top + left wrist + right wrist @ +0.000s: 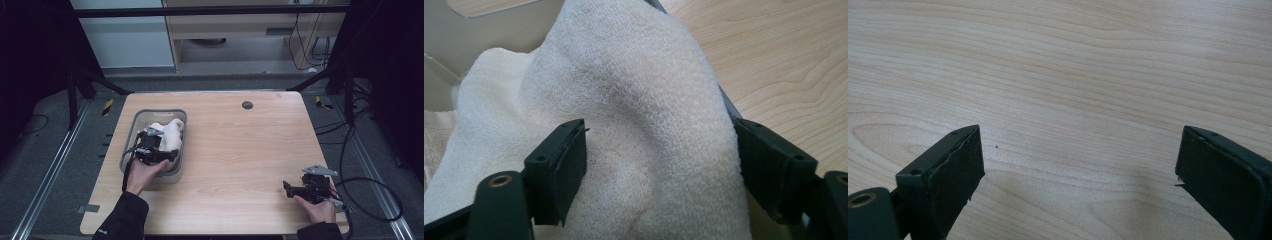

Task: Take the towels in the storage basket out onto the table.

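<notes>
text: none readable | labels, brands, numbers: none legible — on table, bin, towel or grippers alike | signs: black-and-yellow striped tape on the floor — bears no words

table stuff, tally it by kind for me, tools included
white towel: 1
grey bin: 1
black tool: 2, the left tool in the bin at the towel, the right tool on the table
dark round spot on the tabletop: 1
total: 5

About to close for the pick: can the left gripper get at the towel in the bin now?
Probably yes. The left gripper is down in the bin, jaws wide astride a fold of the towel, with nothing between.
</notes>
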Motion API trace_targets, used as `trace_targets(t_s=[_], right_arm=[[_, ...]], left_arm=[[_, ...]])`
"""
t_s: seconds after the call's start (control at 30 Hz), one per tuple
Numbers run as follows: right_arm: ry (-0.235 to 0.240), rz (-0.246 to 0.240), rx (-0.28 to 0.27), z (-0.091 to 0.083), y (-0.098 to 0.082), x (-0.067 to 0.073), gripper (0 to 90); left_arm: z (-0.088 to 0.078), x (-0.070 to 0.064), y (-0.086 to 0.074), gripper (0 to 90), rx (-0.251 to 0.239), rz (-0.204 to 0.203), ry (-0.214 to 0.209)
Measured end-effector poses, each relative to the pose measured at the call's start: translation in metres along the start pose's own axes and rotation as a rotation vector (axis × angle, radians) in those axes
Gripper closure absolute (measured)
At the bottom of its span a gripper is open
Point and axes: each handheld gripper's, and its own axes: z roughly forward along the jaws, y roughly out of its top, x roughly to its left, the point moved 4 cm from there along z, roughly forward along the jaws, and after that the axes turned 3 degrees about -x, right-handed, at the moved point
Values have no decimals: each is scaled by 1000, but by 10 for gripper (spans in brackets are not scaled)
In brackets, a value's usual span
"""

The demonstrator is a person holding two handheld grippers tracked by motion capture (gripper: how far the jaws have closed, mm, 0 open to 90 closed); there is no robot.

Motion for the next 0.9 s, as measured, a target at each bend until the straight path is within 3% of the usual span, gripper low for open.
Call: trace_targets(t_s=[0.4, 0.7, 0.9], right_arm=[[3, -3, 7, 0, 0, 0, 52], [7, -2, 11, 0, 0, 0, 51], [7, 0, 14, 0, 0, 0, 51]], left_arm=[[6, 1, -2, 364, 25, -14, 8], [7, -2, -3, 624, 32, -12, -7], [5, -1, -3, 694, 31, -13, -13]])
